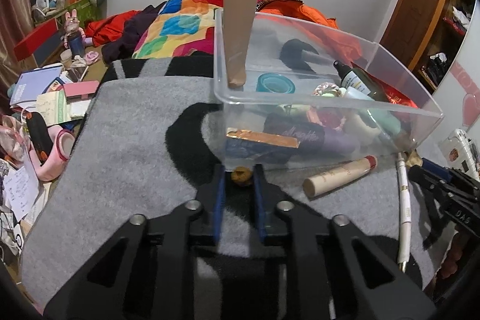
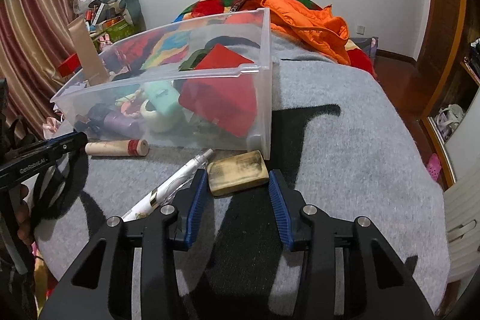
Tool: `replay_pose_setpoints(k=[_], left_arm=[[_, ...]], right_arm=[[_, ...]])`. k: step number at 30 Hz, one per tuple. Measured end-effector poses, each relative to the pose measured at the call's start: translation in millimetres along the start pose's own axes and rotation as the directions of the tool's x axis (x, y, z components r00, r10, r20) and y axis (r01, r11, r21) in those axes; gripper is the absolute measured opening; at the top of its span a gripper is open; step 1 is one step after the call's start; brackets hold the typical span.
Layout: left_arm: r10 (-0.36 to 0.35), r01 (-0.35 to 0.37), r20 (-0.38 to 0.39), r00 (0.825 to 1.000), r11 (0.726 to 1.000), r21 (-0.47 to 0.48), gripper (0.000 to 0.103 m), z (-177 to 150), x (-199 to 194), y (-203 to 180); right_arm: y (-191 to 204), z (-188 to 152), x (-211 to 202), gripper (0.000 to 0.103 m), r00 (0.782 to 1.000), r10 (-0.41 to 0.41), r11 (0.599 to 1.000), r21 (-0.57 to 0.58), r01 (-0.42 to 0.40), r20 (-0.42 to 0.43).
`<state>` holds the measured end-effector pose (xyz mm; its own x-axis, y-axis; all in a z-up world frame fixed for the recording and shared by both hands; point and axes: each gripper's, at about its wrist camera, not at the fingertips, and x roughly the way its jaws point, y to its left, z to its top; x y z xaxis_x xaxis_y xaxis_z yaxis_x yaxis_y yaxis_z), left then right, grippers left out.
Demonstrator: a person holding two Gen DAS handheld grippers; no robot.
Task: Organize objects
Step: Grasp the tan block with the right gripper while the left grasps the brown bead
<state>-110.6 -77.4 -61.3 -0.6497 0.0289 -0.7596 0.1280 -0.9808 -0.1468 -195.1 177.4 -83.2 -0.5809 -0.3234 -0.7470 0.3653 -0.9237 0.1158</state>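
Grey blanket (image 1: 126, 125) is spread over the bed, and a clear plastic bin (image 1: 330, 107) is set on it, filled with bottles, a teal tape roll (image 1: 276, 83) and a red pouch (image 2: 222, 101). A tall tan tube (image 1: 241, 11) is stood upright at the bin's 10 o'clock corner. The left gripper (image 1: 239, 177) is seen closed on a small brown nut-like lump (image 1: 241, 176), pinched between its blue pads just at the bin's near wall. At 3 o'clock of it a cream tube (image 1: 339, 174) and a white pen (image 1: 403, 206) are laid on the blanket. The right gripper (image 2: 238, 179) is held with its jaws around a worn yellowish block (image 2: 238, 172); whether the pads touch it cannot be told.
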Motion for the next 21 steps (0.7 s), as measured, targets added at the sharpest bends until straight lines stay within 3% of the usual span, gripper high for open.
replay_pose_setpoints(k=[10,21], left_arm=[[-0.010,0.010,0.017,1.000,1.000,0.016,0.013,-11.1,-15.5,-5.1],[-0.059,0.054,0.096,0.994,0.997,0.052,0.013,-7.3,-54.3,-24.9]], right_arm=[[9.7,-4.4,-14.3,0.038,0.999,0.031,0.999,-0.011,-0.031,0.015],[21.5,8.4,-41.7,0.038,0.994,0.047,0.999,-0.013,-0.046,0.095]])
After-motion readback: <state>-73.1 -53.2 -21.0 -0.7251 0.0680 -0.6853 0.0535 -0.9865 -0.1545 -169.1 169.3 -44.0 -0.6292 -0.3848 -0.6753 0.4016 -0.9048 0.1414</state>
